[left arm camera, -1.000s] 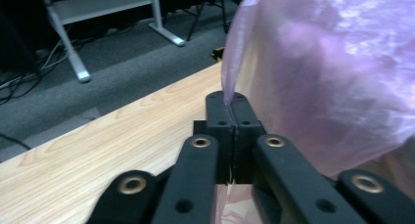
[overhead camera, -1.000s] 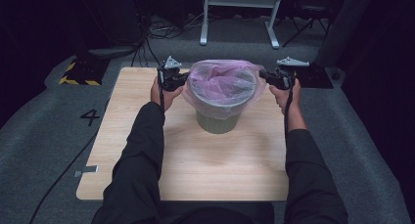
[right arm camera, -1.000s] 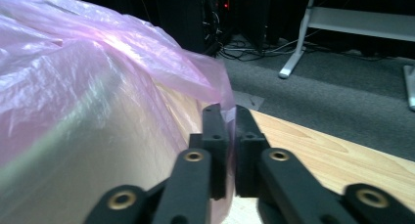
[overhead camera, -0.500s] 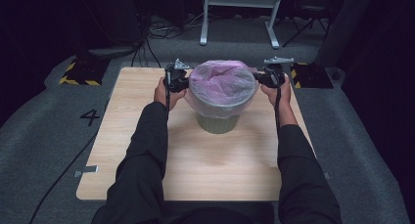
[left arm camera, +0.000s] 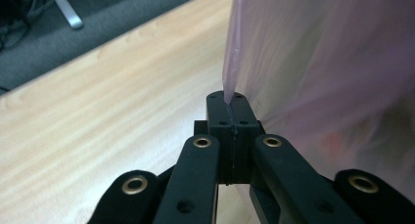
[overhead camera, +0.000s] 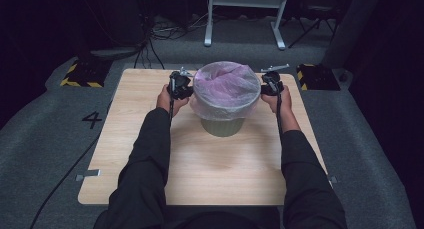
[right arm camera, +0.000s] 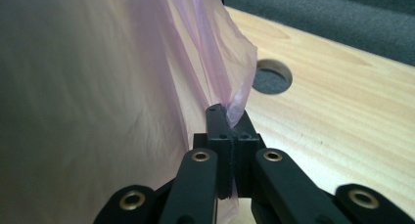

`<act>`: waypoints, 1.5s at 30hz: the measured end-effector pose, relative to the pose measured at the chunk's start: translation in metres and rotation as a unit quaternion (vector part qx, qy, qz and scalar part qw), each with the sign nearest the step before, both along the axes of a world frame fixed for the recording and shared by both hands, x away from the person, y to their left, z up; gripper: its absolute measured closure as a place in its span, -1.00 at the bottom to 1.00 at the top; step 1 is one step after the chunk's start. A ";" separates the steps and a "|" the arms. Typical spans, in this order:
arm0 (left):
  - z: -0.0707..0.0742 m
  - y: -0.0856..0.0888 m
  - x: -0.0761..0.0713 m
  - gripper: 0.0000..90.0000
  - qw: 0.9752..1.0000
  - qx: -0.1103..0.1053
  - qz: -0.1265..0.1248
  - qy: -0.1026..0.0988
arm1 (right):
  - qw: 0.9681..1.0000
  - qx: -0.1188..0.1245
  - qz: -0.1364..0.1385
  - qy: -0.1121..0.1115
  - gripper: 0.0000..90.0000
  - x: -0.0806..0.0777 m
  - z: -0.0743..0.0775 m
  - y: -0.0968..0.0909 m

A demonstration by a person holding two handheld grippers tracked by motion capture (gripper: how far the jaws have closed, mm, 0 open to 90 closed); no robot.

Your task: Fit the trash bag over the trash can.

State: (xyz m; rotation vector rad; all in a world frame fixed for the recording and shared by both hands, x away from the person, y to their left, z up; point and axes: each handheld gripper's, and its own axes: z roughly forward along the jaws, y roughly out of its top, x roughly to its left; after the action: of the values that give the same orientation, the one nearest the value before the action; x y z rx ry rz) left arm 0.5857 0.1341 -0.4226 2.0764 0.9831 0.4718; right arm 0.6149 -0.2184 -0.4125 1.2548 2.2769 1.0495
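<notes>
A pink bag (overhead camera: 225, 86) is draped over the rim of a green bin (overhead camera: 223, 126), which stands upright near the far middle of the worktop (overhead camera: 210, 174). The left gripper (overhead camera: 183, 87) is held just beside the bin on one side and the right gripper (overhead camera: 268, 84) on the opposite side, so that the bin lies between the two sets of fingers.

In the left gripper view, the fingers (left arm camera: 219, 117) are seen pressed together on a thin fold of the bag's edge (left arm camera: 228, 82), which rises straight out of the seam between them; the rest of the film hangs to the right of the fingers. In the right gripper view, the fingers (right arm camera: 218, 126) are likewise clamped on a gathered pinch of film (right arm camera: 235, 99), with the bag's wall lying to their left and a round hole (right arm camera: 271, 76) in the worktop beyond them.

The coming move is judged to turn on this: the bin's rim lies inward of each pair of fingers, and the film must be drawn down and outward past it, evenly on both sides. Neither hand is nearer; the grip is symmetric.

The bin's rim itself is hidden under the film, and how far the skirt reaches down the far side cannot be made out. The bin's inside is veiled by the bag.
</notes>
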 end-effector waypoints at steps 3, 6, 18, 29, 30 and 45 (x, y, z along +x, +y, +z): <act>-0.004 0.003 -0.005 1.00 1.000 -0.009 -0.006 -0.001 | 1.000 0.004 0.013 0.005 0.98 -0.004 -0.005 -0.002; -0.010 0.007 -0.010 1.00 1.000 -0.005 -0.007 0.003 | 1.000 0.011 0.016 0.008 0.93 -0.010 -0.009 -0.006; 0.002 0.043 -0.054 -0.07 0.998 -0.043 -0.011 -0.054 | 0.995 0.071 0.026 -0.059 0.00 -0.043 0.007 -0.050; 0.007 0.022 -0.109 -0.49 0.991 0.007 -0.088 -0.097 | 0.984 0.007 0.141 -0.113 -0.36 -0.095 0.019 -0.038; 0.008 0.018 -0.112 -0.50 0.991 0.010 -0.093 -0.100 | 0.982 -0.007 0.147 -0.116 -0.38 -0.099 0.019 -0.034; 0.005 -0.004 -0.109 0.00 0.991 0.010 -0.087 -0.105 | 0.967 -0.096 0.188 -0.142 -0.30 -0.118 0.012 0.005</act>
State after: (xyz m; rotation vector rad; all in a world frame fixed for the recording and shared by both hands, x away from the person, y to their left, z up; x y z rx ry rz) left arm 0.4771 0.1304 -0.4171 2.0583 0.6716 0.5972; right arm 0.4969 -0.2131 -0.4006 0.5649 2.3667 1.0198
